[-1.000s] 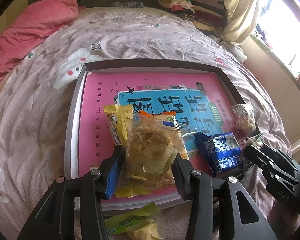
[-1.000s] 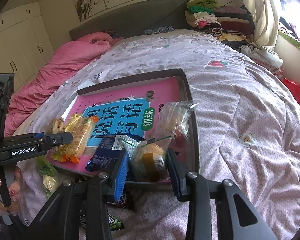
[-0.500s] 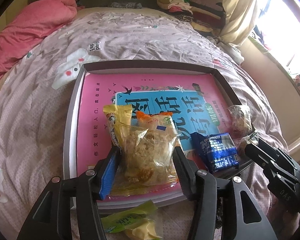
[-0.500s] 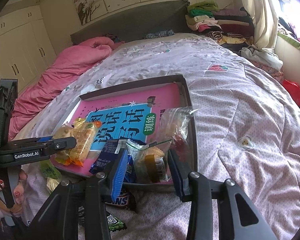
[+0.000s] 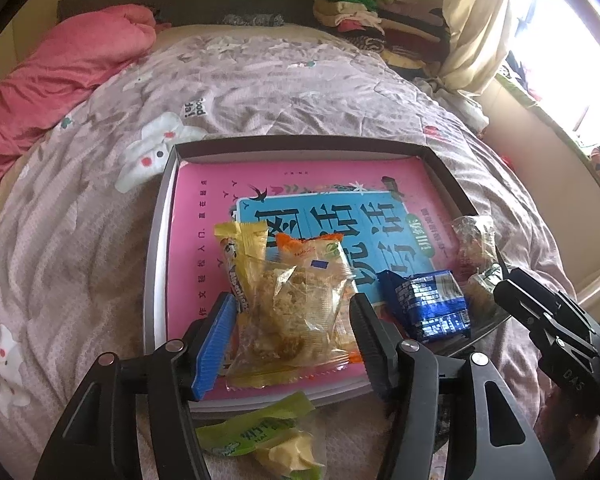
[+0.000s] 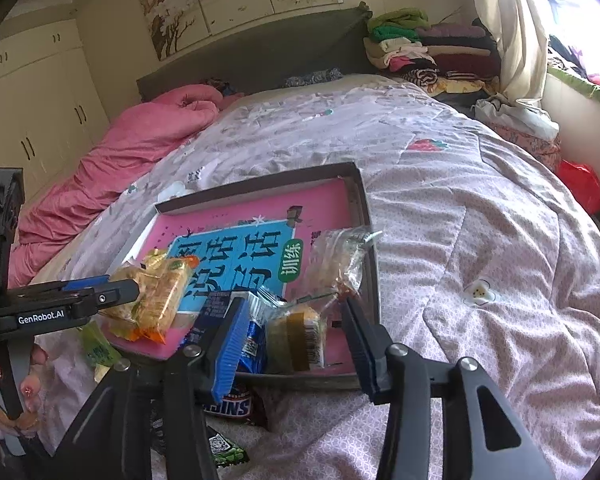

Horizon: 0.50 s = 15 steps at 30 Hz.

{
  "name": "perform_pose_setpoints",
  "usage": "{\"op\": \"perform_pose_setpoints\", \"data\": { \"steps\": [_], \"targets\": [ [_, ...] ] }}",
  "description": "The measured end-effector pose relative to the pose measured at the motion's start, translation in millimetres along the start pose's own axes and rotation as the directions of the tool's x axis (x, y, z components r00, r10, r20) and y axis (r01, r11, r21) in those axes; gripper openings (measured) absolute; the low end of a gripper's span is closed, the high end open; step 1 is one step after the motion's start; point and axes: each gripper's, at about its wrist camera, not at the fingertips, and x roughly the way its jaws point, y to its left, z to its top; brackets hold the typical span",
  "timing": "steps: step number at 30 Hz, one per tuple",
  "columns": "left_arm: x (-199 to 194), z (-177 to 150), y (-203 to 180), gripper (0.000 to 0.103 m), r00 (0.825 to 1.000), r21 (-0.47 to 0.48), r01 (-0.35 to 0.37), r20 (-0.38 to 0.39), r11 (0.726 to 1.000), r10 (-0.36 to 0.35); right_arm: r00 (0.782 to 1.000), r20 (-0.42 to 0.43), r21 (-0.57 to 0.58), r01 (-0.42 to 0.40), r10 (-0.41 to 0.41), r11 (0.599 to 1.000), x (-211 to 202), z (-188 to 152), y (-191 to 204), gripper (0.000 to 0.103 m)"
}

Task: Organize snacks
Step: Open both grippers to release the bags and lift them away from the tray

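The left gripper [image 5: 292,320] is spread wide around a clear-wrapped pastry [image 5: 296,312] lying in the tray [image 5: 156,264] on the bed [image 5: 80,208], its fingers not touching it. The right gripper [image 6: 292,328] is likewise released around a small wrapped cake [image 6: 298,338] resting at the tray's near edge beside a blue packet [image 6: 256,332].

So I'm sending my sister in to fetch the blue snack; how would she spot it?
On the bed lies a shallow tray holding a pink book. Near the tray's front right corner sits the blue packet, the only dark-blue wrapper with white print among clear and yellow ones.
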Motion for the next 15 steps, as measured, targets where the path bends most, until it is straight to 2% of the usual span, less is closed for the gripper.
{"op": "perform_pose_setpoints", "data": {
  "steps": [6,12,15],
  "targets": [
    [-8,0,-2,0.065,1.000,0.006,-0.003,0.019,1.000,0.003,0.999,0.042,-0.037,-0.016,0.017,0.999,-10,2,9,0.059],
    [-15,2,-1,0.066,0.999,0.003,-0.006,0.035,1.000,0.006,0.998,0.055,-0.062,-0.015,0.018,0.998,-14,2,14,0.064],
    [-18,2,-1,0.072,0.999,0.013,-0.005,0.045,1.000,0.004,0.998,0.053,-0.052,-0.012,0.014,0.999,-14,3,12,0.066]
  ]
}}
